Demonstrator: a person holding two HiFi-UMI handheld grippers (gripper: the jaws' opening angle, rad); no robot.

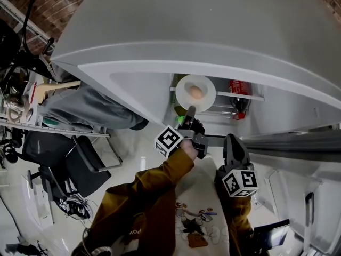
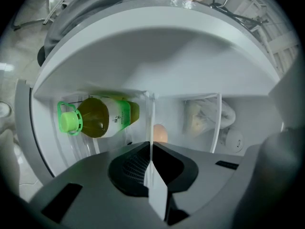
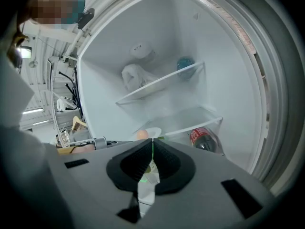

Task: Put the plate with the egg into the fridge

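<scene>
A white plate (image 1: 186,85) carrying a brown egg (image 1: 196,92) hangs inside the open fridge (image 1: 160,63), level with a glass shelf (image 1: 250,96). My left gripper (image 1: 190,112) is shut on the plate's near rim. In the left gripper view the plate (image 2: 152,123) shows edge-on between the closed jaws of the left gripper (image 2: 151,149), with the egg (image 2: 160,133) just behind them. My right gripper (image 1: 233,143) hangs lower and to the right, outside the fridge, shut on nothing. The right gripper view shows the plate (image 3: 153,132) and egg (image 3: 141,134) beyond the right gripper (image 3: 152,146).
A green-capped bottle of yellow-green liquid (image 2: 100,117) lies left of the plate. A red-labelled cola bottle (image 1: 238,92) lies on the right under the shelf. White bags (image 3: 136,75) and a blue-lidded jar (image 3: 185,64) sit on an upper shelf. A chair (image 1: 80,164) and a wire rack (image 1: 21,95) stand on the left.
</scene>
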